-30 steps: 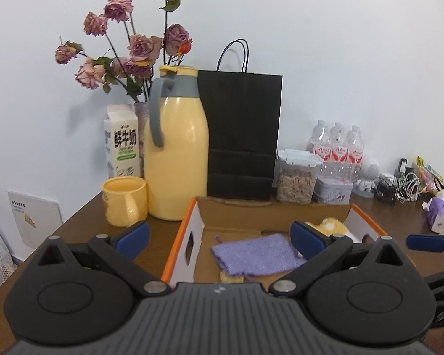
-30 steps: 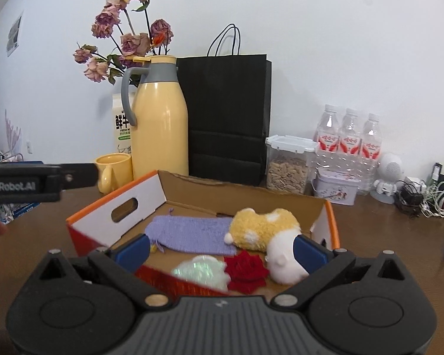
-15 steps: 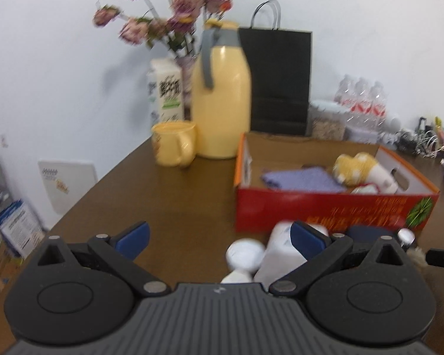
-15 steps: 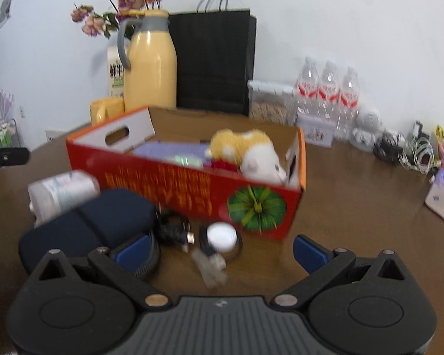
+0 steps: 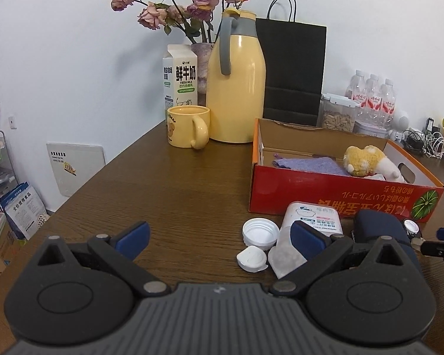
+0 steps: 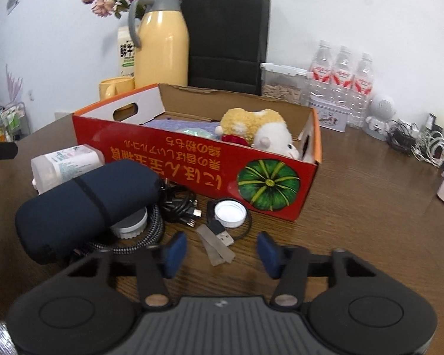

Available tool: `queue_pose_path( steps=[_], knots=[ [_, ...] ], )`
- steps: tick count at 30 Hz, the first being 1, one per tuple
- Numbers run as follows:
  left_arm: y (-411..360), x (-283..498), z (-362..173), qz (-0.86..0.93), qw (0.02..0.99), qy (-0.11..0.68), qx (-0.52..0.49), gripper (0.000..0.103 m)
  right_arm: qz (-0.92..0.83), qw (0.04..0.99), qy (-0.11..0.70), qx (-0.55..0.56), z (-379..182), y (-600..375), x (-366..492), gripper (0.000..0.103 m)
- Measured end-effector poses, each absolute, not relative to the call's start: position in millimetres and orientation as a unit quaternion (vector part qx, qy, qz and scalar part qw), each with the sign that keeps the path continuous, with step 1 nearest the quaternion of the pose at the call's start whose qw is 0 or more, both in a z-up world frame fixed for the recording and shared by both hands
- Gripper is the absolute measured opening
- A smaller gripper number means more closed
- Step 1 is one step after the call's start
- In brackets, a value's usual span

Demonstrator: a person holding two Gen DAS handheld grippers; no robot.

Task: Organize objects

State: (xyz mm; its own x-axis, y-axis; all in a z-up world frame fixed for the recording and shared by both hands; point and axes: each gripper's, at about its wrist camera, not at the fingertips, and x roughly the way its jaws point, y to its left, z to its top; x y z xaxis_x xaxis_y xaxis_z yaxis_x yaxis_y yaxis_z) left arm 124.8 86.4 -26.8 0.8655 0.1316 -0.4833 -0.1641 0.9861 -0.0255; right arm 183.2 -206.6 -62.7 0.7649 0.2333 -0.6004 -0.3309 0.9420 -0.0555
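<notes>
Right wrist view: my right gripper (image 6: 220,250), its jaws just narrowed to about half width and holding nothing, hangs over the black USB plug (image 6: 220,232) and its thin cable on the brown wooden worktop (image 6: 370,207), just short of the red cardboard box (image 6: 198,162). The white plastic bottle cap (image 6: 231,213) lies touching the cable loop. To do this well, I judge I should settle the pads either side of the plug alone, clear of the translucent strips (image 6: 217,250) beneath. My left gripper (image 5: 219,236) waits wide open and empty beside the white screw lid (image 5: 260,232).
</notes>
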Motion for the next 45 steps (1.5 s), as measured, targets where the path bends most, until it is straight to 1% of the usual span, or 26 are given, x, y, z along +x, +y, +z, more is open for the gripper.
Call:
queue_pose_path(
  steps=[2, 5, 8, 10, 12, 13, 17, 23, 29, 36, 40, 45],
  knots=[
    [86.2, 124.7, -26.7, 0.077, 0.965, 0.248, -0.034, 0.103, 0.155, 0.935, 0.306, -0.091, -63.1, -201.1, 187.6, 0.041],
    [86.8, 124.7, -27.6, 0.078, 0.964, 0.250, -0.035, 0.103, 0.161, 0.932, 0.309, -0.103, -66.1, -194.8, 192.0, 0.032],
    [88.0, 124.7, -28.6, 0.081, 0.964, 0.251, -0.036, 0.103, 0.166, 0.929, 0.313, -0.110, -70.5, -190.7, 192.0, 0.027],
    [88.3, 125.0, -29.2, 0.082, 0.964, 0.252, -0.037, 0.103, 0.164, 0.930, 0.309, -0.115, -71.4, -189.9, 191.2, 0.020],
    [88.7, 125.2, -29.6, 0.081, 0.963, 0.253, -0.037, 0.103, 0.164, 0.930, 0.306, -0.117, -71.9, -189.8, 190.1, 0.016],
    [88.6, 125.2, -29.8, 0.081, 0.963, 0.254, -0.037, 0.103, 0.164, 0.931, 0.304, -0.119, -71.9, -190.0, 189.5, 0.011],
    [89.1, 125.4, -30.7, 0.084, 0.962, 0.256, -0.037, 0.103, 0.167, 0.932, 0.298, -0.121, -71.3, -189.8, 186.7, 0.006],
    [91.1, 124.8, -31.6, 0.088, 0.961, 0.258, -0.038, 0.103, 0.168, 0.938, 0.281, -0.114, -67.4, -192.7, 180.8, 0.006],
    [95.4, 127.7, -35.6, 0.095, 0.959, 0.264, -0.036, 0.103, 0.170, 0.949, 0.254, -0.084, -61.3, -199.8, 171.4, 0.006],
    [98.8, 134.8, -49.9, 0.100, 0.951, 0.291, -0.023, 0.103, 0.162, 0.955, 0.240, -0.057, -60.0, -207.1, 167.9, 0.006],
    [96.5, 138.1, -55.9, 0.087, 0.950, 0.299, -0.008, 0.103, 0.161, 0.956, 0.240, -0.055, -60.8, -207.3, 168.4, 0.006],
    [86.7, 146.5, -62.1, 0.072, 0.950, 0.303, 0.040, 0.103, 0.158, 0.956, 0.240, -0.052, -61.6, -207.2, 168.0, 0.006]
  ],
)
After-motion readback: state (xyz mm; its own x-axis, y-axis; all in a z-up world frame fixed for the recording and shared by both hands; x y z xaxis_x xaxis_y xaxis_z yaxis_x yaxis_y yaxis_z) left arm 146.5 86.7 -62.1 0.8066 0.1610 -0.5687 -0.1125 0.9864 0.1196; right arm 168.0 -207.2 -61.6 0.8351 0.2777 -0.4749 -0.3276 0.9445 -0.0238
